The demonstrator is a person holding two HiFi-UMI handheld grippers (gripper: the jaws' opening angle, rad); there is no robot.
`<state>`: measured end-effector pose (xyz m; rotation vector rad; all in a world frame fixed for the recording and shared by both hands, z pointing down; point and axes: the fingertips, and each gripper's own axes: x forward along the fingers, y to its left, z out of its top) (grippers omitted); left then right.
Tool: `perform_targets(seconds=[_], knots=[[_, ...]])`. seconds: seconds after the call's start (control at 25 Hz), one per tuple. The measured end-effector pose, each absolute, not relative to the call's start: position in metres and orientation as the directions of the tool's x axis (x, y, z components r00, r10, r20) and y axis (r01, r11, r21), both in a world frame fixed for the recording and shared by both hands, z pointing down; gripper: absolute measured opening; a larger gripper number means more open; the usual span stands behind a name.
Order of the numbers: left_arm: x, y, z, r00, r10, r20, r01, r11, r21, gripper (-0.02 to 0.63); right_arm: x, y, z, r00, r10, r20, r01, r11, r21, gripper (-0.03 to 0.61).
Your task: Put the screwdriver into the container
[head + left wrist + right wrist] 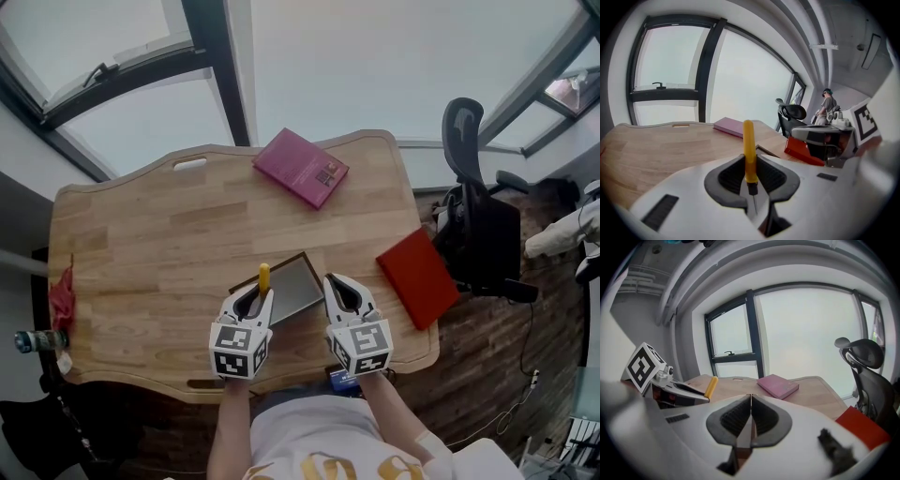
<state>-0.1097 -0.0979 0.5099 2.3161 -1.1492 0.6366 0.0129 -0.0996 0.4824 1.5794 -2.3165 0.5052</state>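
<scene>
There are not many words to read here. The pink book (301, 167) at the far side of the table has a small dark patch of print on its cover, but it is too tiny to read. The cubes on the tongs show only black and white squares, no letters.

The table (141, 253) is light wood with a wavy edge. It stands by big slanted windows with dark frames, and outside is just pale gray. A red book (418, 277) lies at the table's right edge. A black office chair (473, 216) stands just past it on a brown wood floor. In the left gripper view a person (827, 105) stands far back in the room.

The left gripper (255, 298) is squeezing the screwdriver (264, 277). Its jaws pinch the low end of the yellow handle, and the handle pokes out past the tips. The thin metal end points back into the tongs. In the head view the handle sits over the near left part of the gray container (298, 286). How high it is above the container is hard to tell.

The right gripper (343, 292) is just beside the container's right side. Its jaws are pressed together with nothing between them.

Something red (62, 300) hangs at the table's left edge, and a bottle (37, 339) lies below it. Both are partly cut off. A small blue thing (342, 380) peeks out under the near edge, mostly hidden.
</scene>
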Motion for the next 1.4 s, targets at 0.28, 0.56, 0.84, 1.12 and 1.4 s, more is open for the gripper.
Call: perform_targets(seconds=[0.28,0.56,0.84,1.12,1.4], knots=[[-0.097,-0.101,0.523,0.555,-0.542,0.631,-0.791,-0.579,0.199,0.078,0.023,-0.105,0.492,-0.341,-0.826,0.448,-0.939,0.318,-0.129,0.032],[-0.086,-0.101,0.537,0.565,-0.478,0.672,-0.757,-0.625,0.192,0.078,0.027,-0.112,0.502,-0.351,-0.815,0.46,-0.936,0.316,-0.155,0.032],[-0.077,-0.096,0.551,0.583,-0.401,0.707,-0.719,-0.659,0.219,0.08,0.028,-0.118,0.515,-0.362,-0.803,0.474,-0.932,0.309,-0.189,0.032],[-0.066,-0.091,0.563,0.586,-0.313,0.748,-0.665,-0.713,0.222,0.08,0.033,-0.123,0.526,-0.361,-0.793,0.491,-0.932,0.298,-0.205,0.032],[-0.056,-0.089,0.578,0.544,-0.233,0.806,-0.6,-0.78,0.18,0.078,0.041,-0.132,0.535,-0.356,-0.787,0.503,-0.934,0.285,-0.216,0.032]])
